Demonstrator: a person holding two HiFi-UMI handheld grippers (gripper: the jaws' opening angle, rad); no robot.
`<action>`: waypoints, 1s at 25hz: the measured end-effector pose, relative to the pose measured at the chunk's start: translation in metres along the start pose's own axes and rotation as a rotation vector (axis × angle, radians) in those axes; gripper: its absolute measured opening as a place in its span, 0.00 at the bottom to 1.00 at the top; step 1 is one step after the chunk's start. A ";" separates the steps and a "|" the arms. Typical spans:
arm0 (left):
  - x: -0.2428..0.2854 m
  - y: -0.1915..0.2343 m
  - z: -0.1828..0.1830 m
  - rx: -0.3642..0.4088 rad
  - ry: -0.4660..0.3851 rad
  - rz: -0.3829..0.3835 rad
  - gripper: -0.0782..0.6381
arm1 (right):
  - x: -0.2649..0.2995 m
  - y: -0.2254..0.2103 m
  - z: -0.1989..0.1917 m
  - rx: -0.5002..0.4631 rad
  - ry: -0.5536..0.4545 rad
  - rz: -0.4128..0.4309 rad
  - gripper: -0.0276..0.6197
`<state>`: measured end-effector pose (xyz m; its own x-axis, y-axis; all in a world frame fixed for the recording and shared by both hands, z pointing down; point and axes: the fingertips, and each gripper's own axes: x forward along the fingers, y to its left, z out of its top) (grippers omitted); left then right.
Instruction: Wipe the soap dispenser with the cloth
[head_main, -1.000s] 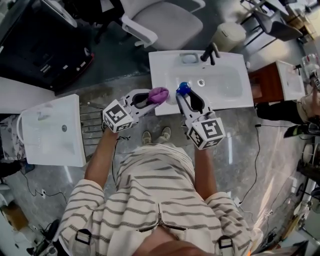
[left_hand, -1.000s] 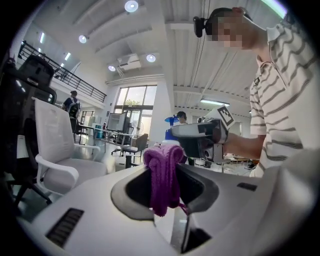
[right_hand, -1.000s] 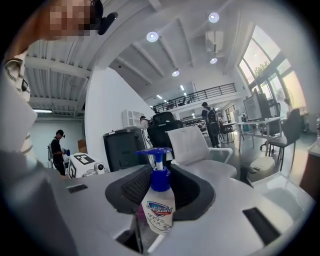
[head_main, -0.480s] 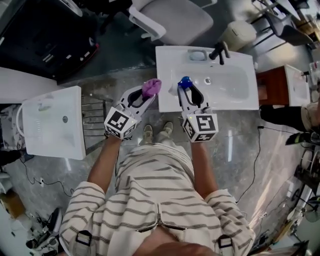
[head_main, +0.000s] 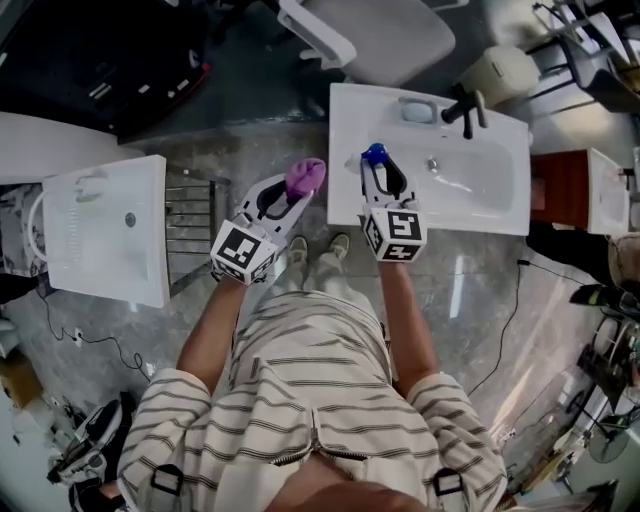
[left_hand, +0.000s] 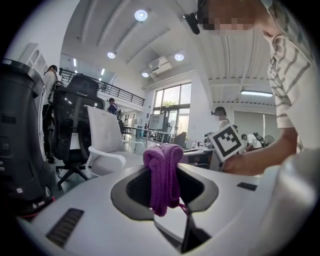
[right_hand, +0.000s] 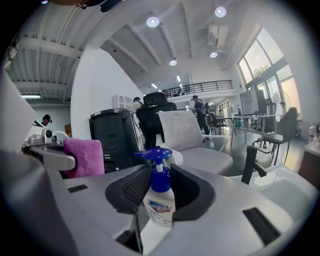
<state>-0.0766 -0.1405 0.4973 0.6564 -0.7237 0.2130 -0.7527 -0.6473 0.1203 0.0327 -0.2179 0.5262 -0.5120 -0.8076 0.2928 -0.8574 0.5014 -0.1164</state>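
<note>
My right gripper (right_hand: 156, 192) is shut on a soap dispenser (right_hand: 160, 202), a clear bottle with a blue pump head (right_hand: 154, 155) and a printed label. In the head view the right gripper (head_main: 378, 170) holds the dispenser (head_main: 375, 154) over the left part of a white sink (head_main: 490, 195). A folded purple cloth (left_hand: 163, 175) is pinched between the jaws of my left gripper (left_hand: 165, 187). That left gripper (head_main: 296, 190) sits left of the sink with the cloth (head_main: 305, 175) at its tip. The cloth (right_hand: 84, 156) and the dispenser are apart.
A black tap (head_main: 465, 108) stands at the sink's far edge beside a soap dish (head_main: 416, 110). A second white basin (head_main: 105, 230) lies to the left, with a metal rack (head_main: 188, 225) beside it. An office chair (head_main: 385, 35) stands behind the sink.
Both grippers have shifted toward the sink's left end. The right gripper has sunk with the dispenser. The left gripper has swung so the cloth points more upward in the head view.
</note>
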 end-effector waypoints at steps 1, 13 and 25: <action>0.001 0.001 -0.002 -0.004 0.004 0.002 0.27 | 0.006 -0.002 -0.005 -0.002 0.008 0.002 0.25; 0.004 0.005 -0.021 -0.040 0.036 0.010 0.27 | 0.062 -0.010 -0.059 -0.029 0.100 0.059 0.25; 0.007 0.001 -0.033 -0.074 0.057 0.015 0.27 | 0.073 -0.009 -0.073 -0.032 0.139 0.060 0.29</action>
<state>-0.0741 -0.1386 0.5308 0.6424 -0.7172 0.2699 -0.7657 -0.6153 0.1874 0.0064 -0.2586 0.6178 -0.5480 -0.7261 0.4152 -0.8223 0.5588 -0.1081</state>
